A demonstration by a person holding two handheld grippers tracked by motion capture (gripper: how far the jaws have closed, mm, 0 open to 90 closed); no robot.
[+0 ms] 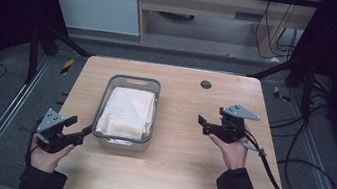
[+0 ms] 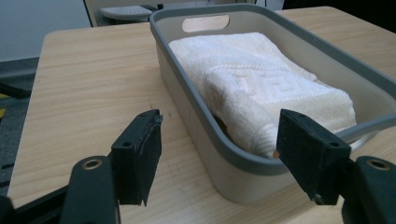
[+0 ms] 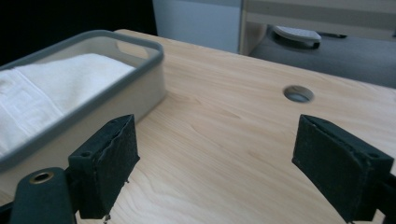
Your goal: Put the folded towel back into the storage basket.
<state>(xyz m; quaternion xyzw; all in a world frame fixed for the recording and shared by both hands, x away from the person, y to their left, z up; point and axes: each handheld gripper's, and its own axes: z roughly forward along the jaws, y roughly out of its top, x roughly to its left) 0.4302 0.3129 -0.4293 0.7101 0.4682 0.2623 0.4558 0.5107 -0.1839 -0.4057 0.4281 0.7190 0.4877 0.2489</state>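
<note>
A grey plastic tub (image 1: 100, 109) stands on the wooden table (image 1: 181, 167), left of centre. A folded white towel (image 1: 128, 111) lies inside it. My left gripper (image 1: 79, 127) is at the tub's near left corner, held by a hand at the table's front left edge. Its jaws stand wide open and nothing is between them. In the left gripper view the gripper (image 2: 219, 121) faces the tub's rim (image 2: 196, 102) and the towel (image 2: 261, 79) from close by. My right gripper (image 1: 201, 123) hovers right of the tub, open and empty. In the right gripper view the gripper (image 3: 215, 128) is over bare wood, with the tub (image 3: 140, 88) to its left.
A round cable hole (image 1: 206, 84) sits in the tabletop at the back, also visible as the hole (image 3: 298, 94) past my right jaw. A black cable (image 1: 274, 183) trails from the right gripper over the table's right front. Bare wood lies between the tub and the right hand.
</note>
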